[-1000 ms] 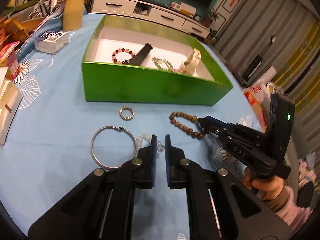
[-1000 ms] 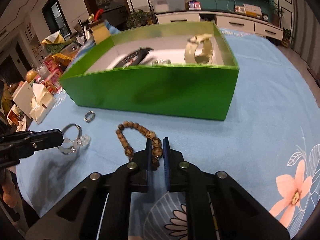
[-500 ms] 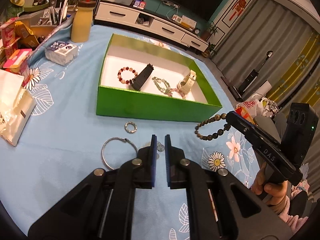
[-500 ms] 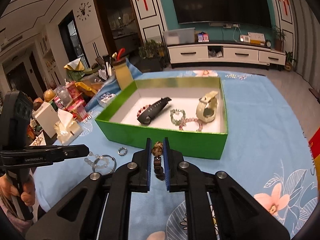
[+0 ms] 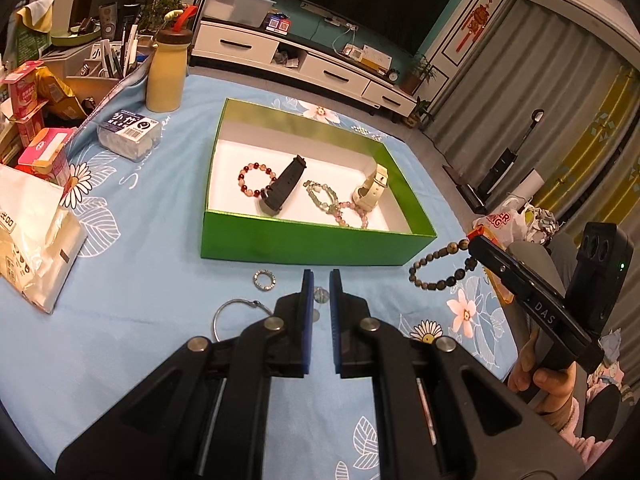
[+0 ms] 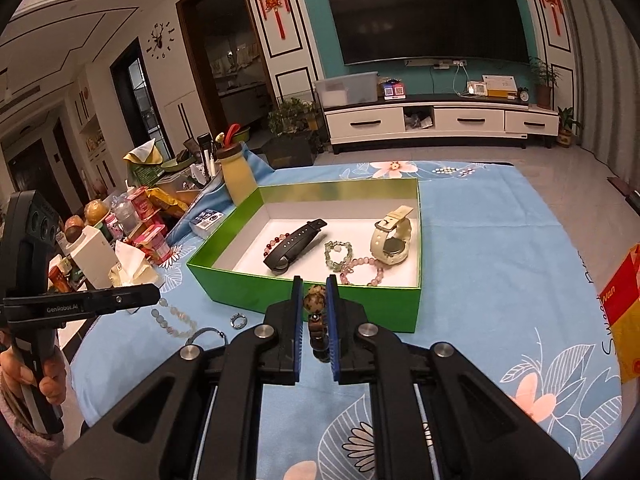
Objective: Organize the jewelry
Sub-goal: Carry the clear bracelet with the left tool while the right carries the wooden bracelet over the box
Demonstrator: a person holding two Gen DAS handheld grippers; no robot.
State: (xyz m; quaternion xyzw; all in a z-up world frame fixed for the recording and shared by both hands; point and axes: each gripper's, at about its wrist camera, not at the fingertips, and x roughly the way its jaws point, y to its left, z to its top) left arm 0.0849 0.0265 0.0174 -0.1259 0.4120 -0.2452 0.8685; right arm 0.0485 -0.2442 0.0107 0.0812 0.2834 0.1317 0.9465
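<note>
My left gripper (image 5: 319,280) is clamped on a clear bead bracelet (image 6: 172,322) that hangs from it near the table's front edge. My right gripper (image 6: 314,300) pinches a brown bead bracelet (image 5: 440,264), lifted off the cloth just in front of the green box (image 6: 320,304). I should carry each over the box's near wall, lower it onto bare white floor, then release.

A blue floral tablecloth (image 5: 152,264) bears a green box (image 5: 304,246), small ring (image 5: 264,280) and silver bangle (image 5: 234,312).
</note>
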